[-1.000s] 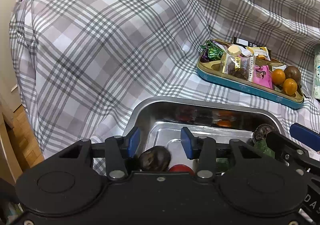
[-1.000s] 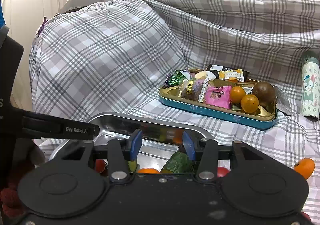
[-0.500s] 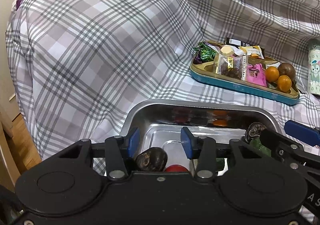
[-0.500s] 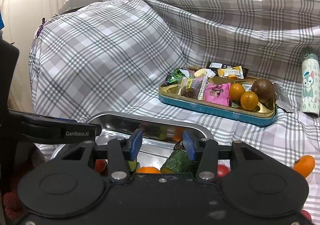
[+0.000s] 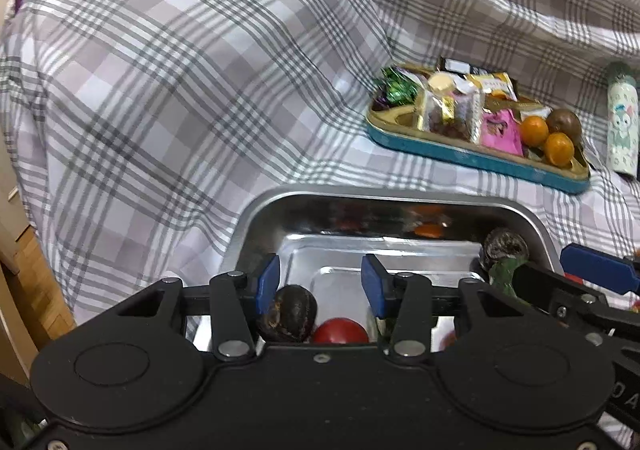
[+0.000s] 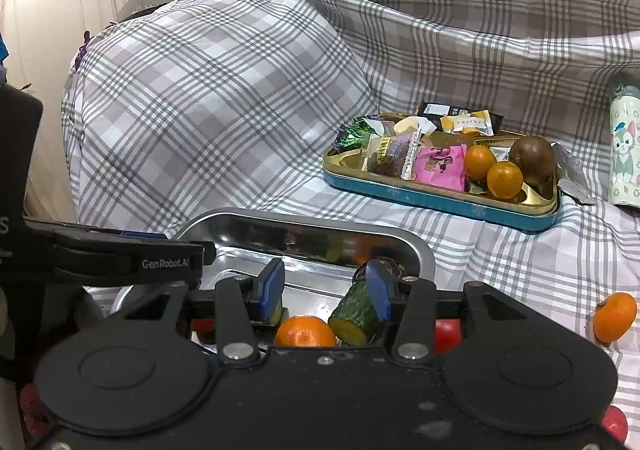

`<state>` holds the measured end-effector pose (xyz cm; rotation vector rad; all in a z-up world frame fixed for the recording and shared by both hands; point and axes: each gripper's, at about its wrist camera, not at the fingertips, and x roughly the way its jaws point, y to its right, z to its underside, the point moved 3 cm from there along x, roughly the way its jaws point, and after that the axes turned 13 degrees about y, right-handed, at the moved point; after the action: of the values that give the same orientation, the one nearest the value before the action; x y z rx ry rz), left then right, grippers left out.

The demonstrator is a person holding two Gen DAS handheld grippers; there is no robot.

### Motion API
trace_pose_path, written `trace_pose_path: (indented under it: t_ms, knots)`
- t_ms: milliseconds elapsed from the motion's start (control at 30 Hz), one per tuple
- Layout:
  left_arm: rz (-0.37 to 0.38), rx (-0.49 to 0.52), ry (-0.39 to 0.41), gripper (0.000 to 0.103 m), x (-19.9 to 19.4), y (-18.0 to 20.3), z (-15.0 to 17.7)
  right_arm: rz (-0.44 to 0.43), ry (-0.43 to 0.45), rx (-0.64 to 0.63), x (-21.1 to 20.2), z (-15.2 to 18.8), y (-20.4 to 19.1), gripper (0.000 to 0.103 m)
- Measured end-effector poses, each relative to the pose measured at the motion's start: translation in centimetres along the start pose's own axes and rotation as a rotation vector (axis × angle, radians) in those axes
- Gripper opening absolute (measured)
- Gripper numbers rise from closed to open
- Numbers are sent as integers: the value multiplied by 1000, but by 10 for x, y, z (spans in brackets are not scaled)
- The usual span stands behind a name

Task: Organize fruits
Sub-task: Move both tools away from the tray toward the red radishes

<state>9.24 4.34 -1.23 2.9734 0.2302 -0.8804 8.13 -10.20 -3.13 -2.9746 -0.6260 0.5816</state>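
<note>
We see a soft grey-and-white plaid cloth (image 6: 224, 98) draped in folds over everything, and on it a shiny rectangular stainless-steel pan (image 5: 400, 202) with rounded corners, its polished walls mirroring the fruit inside. Behind it sits a teal-sided rectangular tin tray with a gold lining (image 6: 440, 202), crowded with crinkly snack wrappers, two smooth orange citrus fruits (image 6: 505, 179) and a dull brown round fruit (image 6: 534, 158). Our left claw (image 5: 320, 282) hangs over the pan with its blue pads spread and nothing between them; below it lie a wrinkled dark round fruit (image 5: 289, 313) and a glossy red round fruit (image 5: 340, 332). Our right claw (image 6: 326, 286) is also spread, pinching nothing, though a bumpy green cucumber chunk with a yellow cut face (image 6: 354, 316) leans just beside its right pad, next to a dimpled orange mandarin (image 6: 305, 331) in the pan. A lone small orange fruit (image 6: 614, 316) rests on the cloth, well apart to the right.
</note>
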Motion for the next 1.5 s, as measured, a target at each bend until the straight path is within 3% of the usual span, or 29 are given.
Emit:
trace_pose_path:
  t_ms: [400,633,833,1033,1200,1367,1500]
  knots:
    - [30,18,-29,52,2,7,1,49,-83,79,-10,-3,31,47]
    - [41,37,-25,52,1,10,1,181,-61,143,-26,-17,83,47]
    - [50,56,-32,52,1,13,2,339,-99,254,-40,-21,150,48]
    - [59,131,-36,52,-2,27,4,440,-146,331,-54,-14,195,48]
    - [142,148,-28,52,-23,55,7,475,-163,368,-63,-11,217,48]
    - [267,208,14,52,-56,106,11,485,-172,386,-66,-8,227,48]
    - [378,221,4,52,-72,144,17,490,-176,393,-68,-7,231,48]
